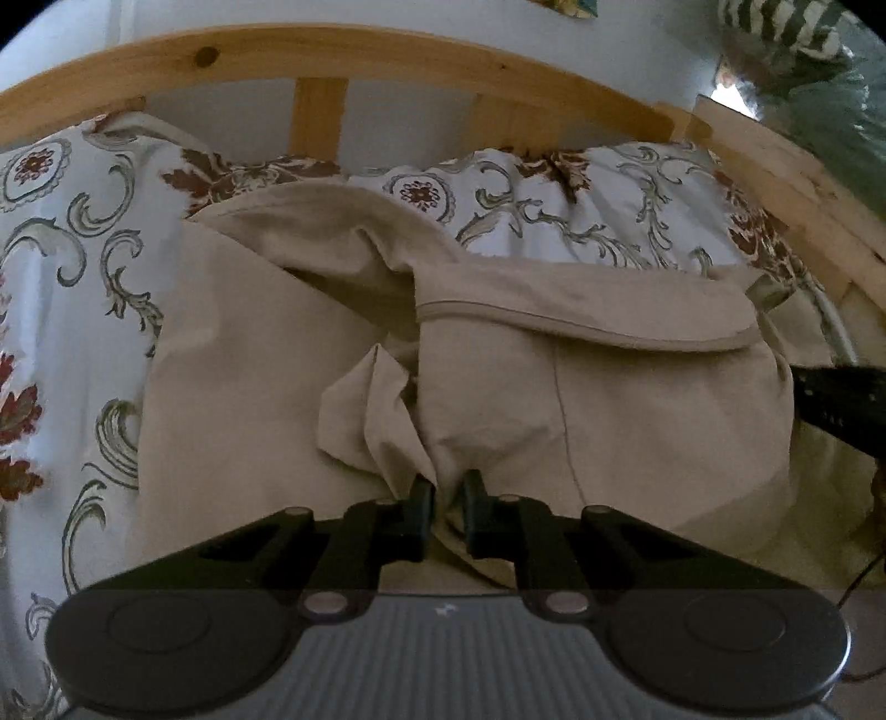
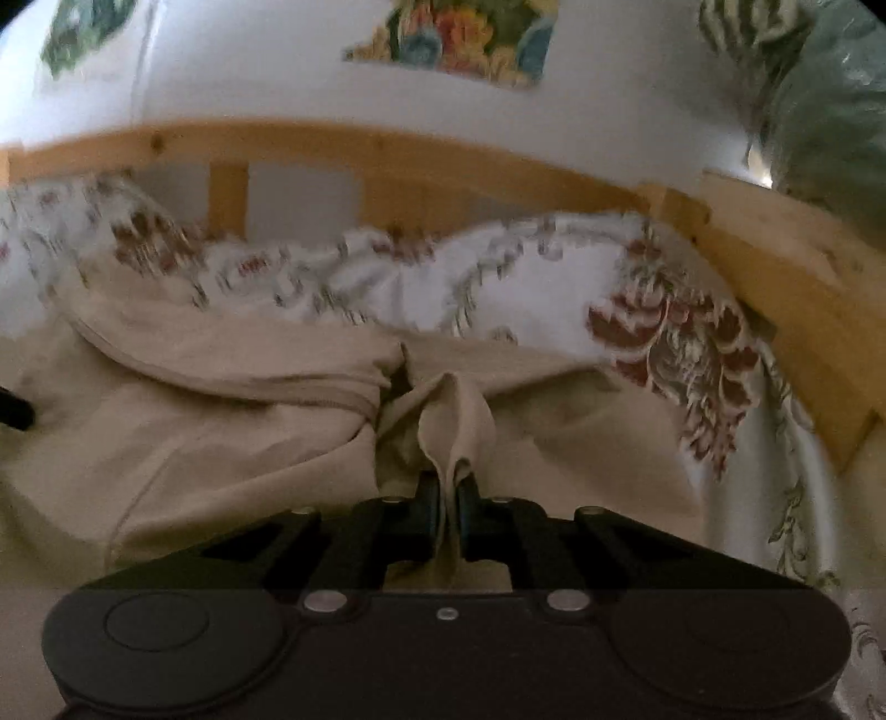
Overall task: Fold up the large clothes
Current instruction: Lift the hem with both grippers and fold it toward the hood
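Note:
A large beige garment [image 1: 581, 399] lies crumpled on a floral bedspread [image 1: 72, 288], with a seamed hem folded over its top. My left gripper [image 1: 447, 487] pinches a bunched fold of this cloth between its nearly closed jaws. At the right edge of the left wrist view, part of the other black gripper [image 1: 836, 399] shows. In the right wrist view the same beige garment [image 2: 194, 443] spreads to the left. My right gripper [image 2: 449, 487] is shut on a raised ridge of its fabric, which stands up in a peak between the fingers.
A pine bed frame [image 1: 321, 61] with slats curves behind the bedspread [image 2: 526, 288], and its side rail [image 2: 786, 299] runs down the right. A white wall with a floral picture [image 2: 465, 39] lies beyond. A green patterned curtain [image 2: 819, 99] hangs at the upper right.

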Available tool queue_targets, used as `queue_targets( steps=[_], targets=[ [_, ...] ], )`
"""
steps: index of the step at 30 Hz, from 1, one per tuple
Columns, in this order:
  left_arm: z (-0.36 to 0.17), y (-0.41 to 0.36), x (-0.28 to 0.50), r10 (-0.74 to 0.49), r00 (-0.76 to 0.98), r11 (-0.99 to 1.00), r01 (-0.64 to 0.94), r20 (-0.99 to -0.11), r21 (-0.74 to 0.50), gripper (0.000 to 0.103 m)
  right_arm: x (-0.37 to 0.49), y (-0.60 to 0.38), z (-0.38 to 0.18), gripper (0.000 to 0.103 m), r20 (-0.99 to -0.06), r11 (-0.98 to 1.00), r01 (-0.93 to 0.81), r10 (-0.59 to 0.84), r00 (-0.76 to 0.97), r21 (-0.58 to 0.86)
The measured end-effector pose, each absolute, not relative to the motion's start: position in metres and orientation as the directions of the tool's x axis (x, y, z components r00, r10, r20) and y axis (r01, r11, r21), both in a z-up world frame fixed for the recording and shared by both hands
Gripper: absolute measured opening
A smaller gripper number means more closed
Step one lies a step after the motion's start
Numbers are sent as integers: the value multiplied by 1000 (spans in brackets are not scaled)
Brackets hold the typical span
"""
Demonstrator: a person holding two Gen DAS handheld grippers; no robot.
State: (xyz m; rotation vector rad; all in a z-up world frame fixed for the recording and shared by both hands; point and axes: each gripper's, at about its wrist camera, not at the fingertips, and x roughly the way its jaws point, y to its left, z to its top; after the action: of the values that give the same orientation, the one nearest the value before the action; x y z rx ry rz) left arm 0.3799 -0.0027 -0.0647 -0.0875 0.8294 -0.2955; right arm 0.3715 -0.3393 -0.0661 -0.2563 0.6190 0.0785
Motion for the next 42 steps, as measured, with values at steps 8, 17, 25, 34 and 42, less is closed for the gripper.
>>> queue_targets(
  steps=[8,17,25,34,42],
  targets=[
    [-42,9,353,-290,767,956,213,-572,-200,73,336,-332,-45,59,-460,951,-50,-102,882,-306],
    [-77,-50,392,-99,674,992,122,-732,-22,77,373,-305,-67,73,-476,954,-99,-50,878,-283],
    [-57,-31,338,-149,708,987,146,-690,-63,88,324,-321,-46,84,-433,957,-170,53,900,-237],
    [-26,-46,222,-254,761,967,223,-597,-126,102,182,-329,-15,102,-434,928,-233,88,897,-292],
    [-35,-74,115,-275,752,950,308,-599,-49,102,65,-303,-12,102,-546,886,-376,179,818,-272]
  ],
)
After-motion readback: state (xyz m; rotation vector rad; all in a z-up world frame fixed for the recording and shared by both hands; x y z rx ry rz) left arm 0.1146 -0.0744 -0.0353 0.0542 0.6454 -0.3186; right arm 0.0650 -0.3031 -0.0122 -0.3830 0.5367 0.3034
